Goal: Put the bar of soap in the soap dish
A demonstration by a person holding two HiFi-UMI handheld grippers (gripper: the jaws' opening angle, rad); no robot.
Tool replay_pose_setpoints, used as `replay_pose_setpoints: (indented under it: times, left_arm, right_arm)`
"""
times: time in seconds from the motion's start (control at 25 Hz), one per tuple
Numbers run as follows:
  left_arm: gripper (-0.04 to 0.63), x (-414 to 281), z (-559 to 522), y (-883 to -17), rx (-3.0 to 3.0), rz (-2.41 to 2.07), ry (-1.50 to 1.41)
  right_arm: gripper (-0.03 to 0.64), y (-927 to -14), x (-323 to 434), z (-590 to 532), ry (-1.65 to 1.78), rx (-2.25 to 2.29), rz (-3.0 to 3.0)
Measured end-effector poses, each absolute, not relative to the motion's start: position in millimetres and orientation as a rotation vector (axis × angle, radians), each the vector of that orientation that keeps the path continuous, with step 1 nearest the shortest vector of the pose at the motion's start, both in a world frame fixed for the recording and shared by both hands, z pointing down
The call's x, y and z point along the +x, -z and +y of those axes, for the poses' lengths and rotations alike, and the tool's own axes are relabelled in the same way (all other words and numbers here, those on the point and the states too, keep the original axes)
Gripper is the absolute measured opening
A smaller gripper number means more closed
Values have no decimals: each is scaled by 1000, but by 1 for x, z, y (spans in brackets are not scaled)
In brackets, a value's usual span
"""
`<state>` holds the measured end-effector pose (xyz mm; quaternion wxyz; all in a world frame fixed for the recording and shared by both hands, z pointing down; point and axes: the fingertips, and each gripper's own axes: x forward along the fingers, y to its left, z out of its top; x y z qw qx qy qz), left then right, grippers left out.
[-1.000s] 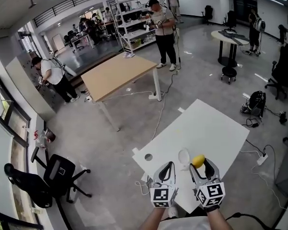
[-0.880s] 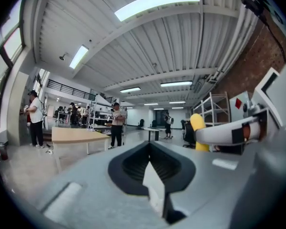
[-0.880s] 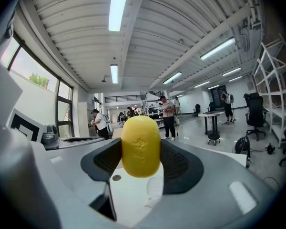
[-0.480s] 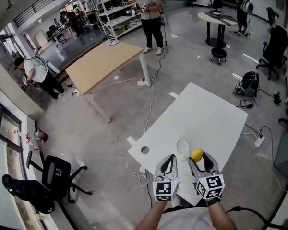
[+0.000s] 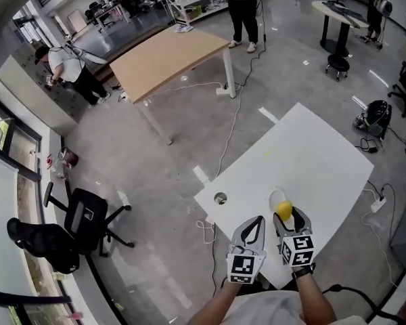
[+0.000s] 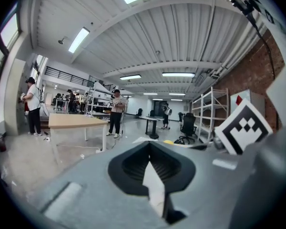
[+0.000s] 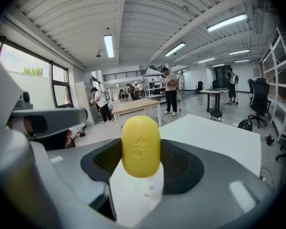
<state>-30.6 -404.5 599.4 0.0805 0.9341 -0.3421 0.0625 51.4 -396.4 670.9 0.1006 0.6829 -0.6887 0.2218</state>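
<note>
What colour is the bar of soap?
The bar of soap is yellow, clearest in the right gripper view.

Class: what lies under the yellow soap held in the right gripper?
The white table, with a pale, clear shape, likely the soap dish, just below the soap. The soap hides the dish's far part.

Big open-plan lab/workshop kinda space, definitely not home. Bare grey concrete floor (image 5: 155, 175), loose cables trailing across it (image 5: 230, 134). Light wooden table on white legs (image 5: 169, 56), white metal shelving racks (image 6: 205, 111), black swivel office chairs (image 5: 81, 215). Ribbed ceiling with long strip lights (image 7: 108, 45), red brick wall one side (image 6: 257, 75). Few people standing about (image 7: 170, 92).
</note>
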Motion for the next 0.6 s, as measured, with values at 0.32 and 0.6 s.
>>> replay_pose_setpoints:
  times: [0.32, 0.6]
  left_arm:
    - [3, -55, -423, -631, 2689, -1130, -273]
    - [4, -59, -437, -647, 2626, -1163, -308]
  right_arm:
    - [261, -739, 58, -418, -736, 1903, -1937]
    - [261, -781, 71, -432, -822, 1851, -1844]
